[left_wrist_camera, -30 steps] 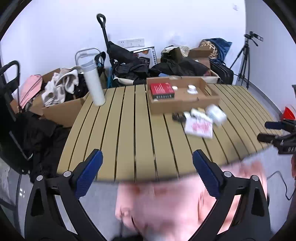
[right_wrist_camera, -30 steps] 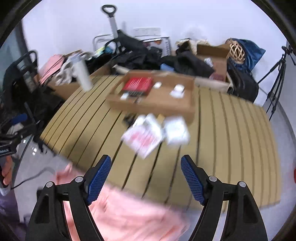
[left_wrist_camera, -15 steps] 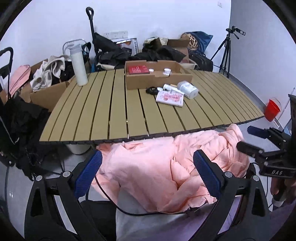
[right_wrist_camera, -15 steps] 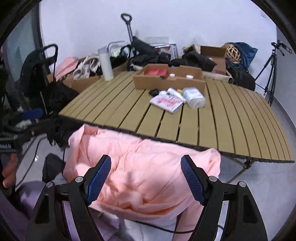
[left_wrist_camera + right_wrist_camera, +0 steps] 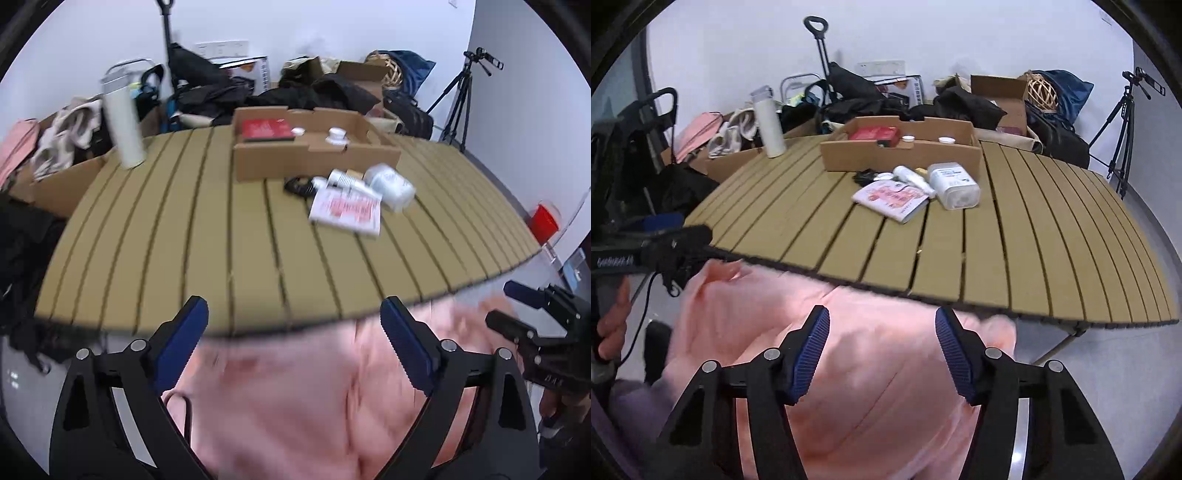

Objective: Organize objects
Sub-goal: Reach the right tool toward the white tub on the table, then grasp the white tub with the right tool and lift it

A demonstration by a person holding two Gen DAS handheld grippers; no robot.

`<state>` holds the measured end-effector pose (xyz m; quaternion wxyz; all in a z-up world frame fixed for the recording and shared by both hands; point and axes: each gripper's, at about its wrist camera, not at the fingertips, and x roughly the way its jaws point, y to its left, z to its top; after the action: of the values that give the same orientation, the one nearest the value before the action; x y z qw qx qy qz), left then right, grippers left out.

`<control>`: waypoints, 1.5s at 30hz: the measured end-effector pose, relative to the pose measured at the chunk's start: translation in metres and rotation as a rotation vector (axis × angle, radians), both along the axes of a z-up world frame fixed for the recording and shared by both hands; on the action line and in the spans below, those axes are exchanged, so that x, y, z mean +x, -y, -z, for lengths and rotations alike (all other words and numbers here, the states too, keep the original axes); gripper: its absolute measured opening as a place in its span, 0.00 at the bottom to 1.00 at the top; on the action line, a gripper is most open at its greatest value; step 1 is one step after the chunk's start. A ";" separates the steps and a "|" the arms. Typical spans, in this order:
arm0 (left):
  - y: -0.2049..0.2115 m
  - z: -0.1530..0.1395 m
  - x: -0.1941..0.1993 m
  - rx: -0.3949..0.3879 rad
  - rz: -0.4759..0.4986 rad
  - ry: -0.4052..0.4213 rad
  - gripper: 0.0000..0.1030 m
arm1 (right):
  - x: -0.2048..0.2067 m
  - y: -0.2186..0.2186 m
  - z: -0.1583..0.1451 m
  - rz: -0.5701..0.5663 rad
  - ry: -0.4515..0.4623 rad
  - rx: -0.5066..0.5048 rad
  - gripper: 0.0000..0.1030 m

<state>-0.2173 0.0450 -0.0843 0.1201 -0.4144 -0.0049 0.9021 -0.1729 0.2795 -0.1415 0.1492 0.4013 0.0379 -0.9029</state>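
Note:
A pink garment (image 5: 295, 398) (image 5: 868, 369) hangs bunched below the near edge of the slatted table (image 5: 184, 240) (image 5: 1034, 240). My left gripper (image 5: 293, 314) hovers over the table edge and the cloth. Its jaws are wide and closing, and nothing is pressed between the pads. My right gripper (image 5: 882, 317) is above the cloth with its jaws half-wide and closing. Pink cloth shows in the gap, not pinched. On the table lie a white booklet (image 5: 347, 212) (image 5: 892, 197), a white jar (image 5: 391, 184) (image 5: 955, 186) and a white tube (image 5: 912, 177).
A shallow cardboard box (image 5: 314, 158) (image 5: 897, 155) holds a red box (image 5: 266, 129) and small white lids. A white flask (image 5: 123, 125) stands at the far left. Bags and boxes crowd the wall behind. A tripod (image 5: 458, 99) and a red cup (image 5: 545, 221) stand on the right.
Both grippers have come down and nearer the table edge since half a second ago. The right fingers stand closer together. The garment now fills more of the lower view.

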 end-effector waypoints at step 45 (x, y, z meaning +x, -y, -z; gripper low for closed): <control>-0.210 0.043 -0.206 0.074 0.320 0.117 0.76 | -0.214 -0.150 0.058 0.409 0.094 -0.095 0.70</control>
<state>-0.4230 0.2549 -0.1268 0.2768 -0.4568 0.0209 0.8452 -0.3870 0.4298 -0.1999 -0.0169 0.4348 -0.0941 -0.8955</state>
